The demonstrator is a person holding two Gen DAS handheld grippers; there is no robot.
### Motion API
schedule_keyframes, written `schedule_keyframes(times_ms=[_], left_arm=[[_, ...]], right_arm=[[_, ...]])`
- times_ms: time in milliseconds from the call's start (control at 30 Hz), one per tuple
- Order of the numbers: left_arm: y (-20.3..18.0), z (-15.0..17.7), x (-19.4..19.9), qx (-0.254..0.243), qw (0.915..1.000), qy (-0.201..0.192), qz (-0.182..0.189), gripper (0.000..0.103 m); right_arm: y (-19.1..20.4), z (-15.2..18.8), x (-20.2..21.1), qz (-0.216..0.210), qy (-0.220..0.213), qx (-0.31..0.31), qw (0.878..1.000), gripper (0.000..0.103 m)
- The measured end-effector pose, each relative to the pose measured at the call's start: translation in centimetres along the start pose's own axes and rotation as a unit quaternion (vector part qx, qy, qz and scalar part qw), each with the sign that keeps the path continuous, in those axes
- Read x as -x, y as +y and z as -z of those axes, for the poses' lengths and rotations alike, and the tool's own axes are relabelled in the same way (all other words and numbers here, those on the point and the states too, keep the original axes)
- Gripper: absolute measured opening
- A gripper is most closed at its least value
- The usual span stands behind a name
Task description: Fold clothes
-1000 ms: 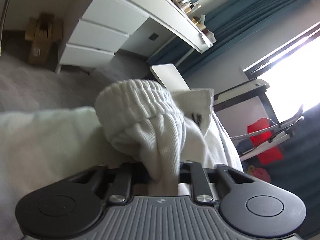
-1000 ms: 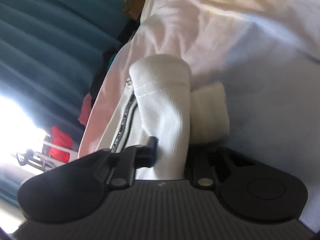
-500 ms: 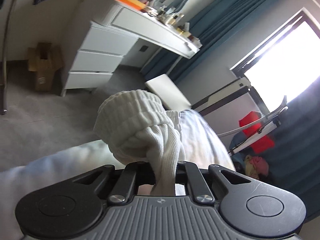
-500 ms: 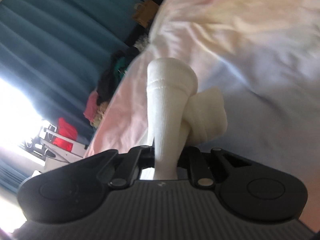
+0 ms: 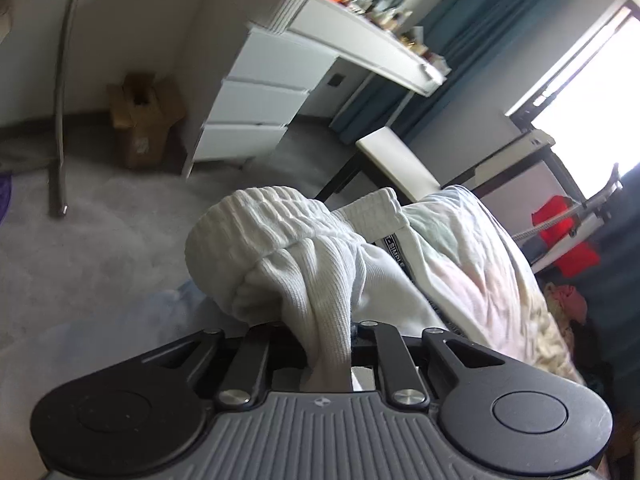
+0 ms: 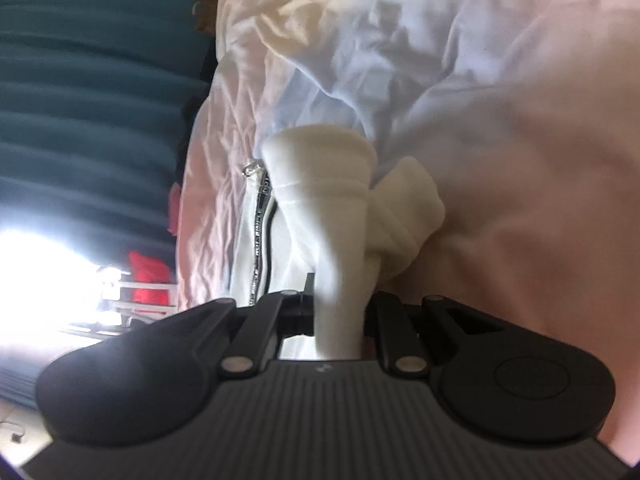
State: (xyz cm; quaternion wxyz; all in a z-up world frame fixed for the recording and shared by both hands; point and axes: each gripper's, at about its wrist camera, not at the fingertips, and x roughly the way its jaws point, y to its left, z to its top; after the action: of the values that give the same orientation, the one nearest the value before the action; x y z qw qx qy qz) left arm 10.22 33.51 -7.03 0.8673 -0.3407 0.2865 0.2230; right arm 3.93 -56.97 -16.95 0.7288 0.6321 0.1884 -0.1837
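Each hand-held gripper is clamped on the white garment [image 5: 304, 264]: the left hand-held gripper [image 5: 326, 356] pinches the ribbed cuff end, the right hand-held gripper [image 6: 340, 320] a smoother hem by the zip. Likely this spreads two corners for a fold. The garment hangs over the bed [image 6: 520, 80], which runs toward 12 o'clock in the right view.
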Motion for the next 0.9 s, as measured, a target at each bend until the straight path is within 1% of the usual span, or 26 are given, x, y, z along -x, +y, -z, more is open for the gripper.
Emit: schedule_keyframes(times_ms=[33, 67, 100, 133, 167, 200, 233, 267, 300, 333, 367, 400, 467, 500, 567, 633, 667, 733, 833, 867, 900], left_arm=[[-0.5, 0.3, 0.0, -0.018, 0.9998, -0.006, -0.003, 0.019], [-1.0, 0.8, 0.0, -0.029, 0.9995, -0.01, -0.006, 0.021], [-1.5, 1.2, 0.1, -0.04, 0.9991, -0.015, -0.008, 0.028], [-1.9, 1.6, 0.3, -0.046, 0.9988, -0.013, -0.01, 0.033], [-2.2, 2.0, 0.4, -0.052, 0.9985, -0.009, -0.012, 0.044], [-2.5, 2.3, 0.8, -0.056, 0.9983, -0.006, -0.017, 0.051], [-2.7, 2.5, 1.3, -0.058, 0.998, -0.003, -0.023, 0.054], [-2.9, 2.7, 1.7, -0.061, 0.9977, 0.001, -0.029, 0.063], [-3.4, 2.8, 1.8, -0.058, 0.9974, 0.001, -0.043, 0.073], [-3.7, 2.8, 2.3, -0.054, 0.9971, 0.002, -0.054, 0.077], [-4.0, 3.0, 2.9, -0.054, 0.997, 0.003, -0.056, 0.079], [-4.5, 3.2, 3.6, -0.055, 0.9969, 0.003, -0.057, 0.08], [-5.7, 4.0, 5.3, -0.074, 0.9958, -0.011, -0.053, 0.083], [-6.7, 4.5, 6.1, -0.1, 0.9931, -0.03, -0.054, 0.083], [-9.1, 5.5, 7.7, -0.154, 0.9837, -0.071, -0.06, 0.086], [-10.8, 7.0, 9.1, -0.181, 0.977, -0.1, -0.053, 0.092], [-11.5, 7.7, 9.3, -0.187, 0.9767, -0.099, -0.037, 0.095], [-12.8, 9.0, 9.4, -0.195, 0.977, -0.086, -0.001, 0.095], [-15.1, 11.9, 8.4, -0.211, 0.9753, -0.054, 0.035, 0.095], [-15.8, 13.0, 7.7, -0.222, 0.973, -0.037, 0.051, 0.095], [-16.7, 14.2, 6.7, -0.241, 0.9677, -0.013, 0.074, 0.094]], right_arm=[[-0.1, 0.0, -0.1, -0.001, 0.004, 0.006, 1.0, 0.013], [-0.4, 0.0, -0.1, -0.003, 0.006, 0.001, 1.0, 0.014], [-0.7, 0.1, -0.1, -0.007, 0.007, -0.01, 1.0, 0.014], [-1.0, 0.2, -0.1, -0.01, 0.007, -0.023, 1.0, 0.014], [-1.2, 0.2, -0.1, -0.011, 0.006, -0.035, 0.999, 0.016], [-1.3, 0.2, -0.1, -0.011, 0.005, -0.047, 0.999, 0.018], [-1.3, 0.3, -0.1, -0.013, 0.002, -0.051, 0.999, 0.02], [-1.2, 0.3, -0.1, -0.017, -0.001, -0.05, 0.999, 0.025], [-1.1, 0.3, -0.1, -0.02, -0.005, -0.05, 0.999, 0.035], [-1.0, 0.3, -0.1, -0.023, -0.008, -0.05, 0.998, 0.042], [-1.0, 0.3, -0.1, -0.027, -0.011, -0.049, 0.998, 0.054], [-0.9, 0.3, 0.0, -0.03, -0.015, -0.049, 0.998, 0.063], [-0.7, 0.4, 0.0, -0.037, -0.022, -0.048, 0.998, 0.067], [-0.6, 0.4, 0.0, -0.04, -0.025, -0.048, 0.998, 0.067], [-0.4, 0.4, 0.0, -0.046, -0.032, -0.047, 0.997, 0.067], [-0.2, 0.4, 0.1, -0.053, -0.039, -0.046, 0.997, 0.067], [-0.2, 0.4, 0.1, -0.055, -0.044, -0.043, 0.997, 0.067], [0.0, 0.1, 0.1, -0.057, -0.053, -0.031, 0.996, 0.067], [-0.1, -0.3, -0.3, -0.058, -0.053, -0.016, 0.997, 0.067], [-0.1, -0.5, -0.4, -0.058, -0.054, -0.011, 0.997, 0.067], [-0.1, -0.5, -0.5, -0.058, -0.055, -0.006, 0.997, 0.067]])
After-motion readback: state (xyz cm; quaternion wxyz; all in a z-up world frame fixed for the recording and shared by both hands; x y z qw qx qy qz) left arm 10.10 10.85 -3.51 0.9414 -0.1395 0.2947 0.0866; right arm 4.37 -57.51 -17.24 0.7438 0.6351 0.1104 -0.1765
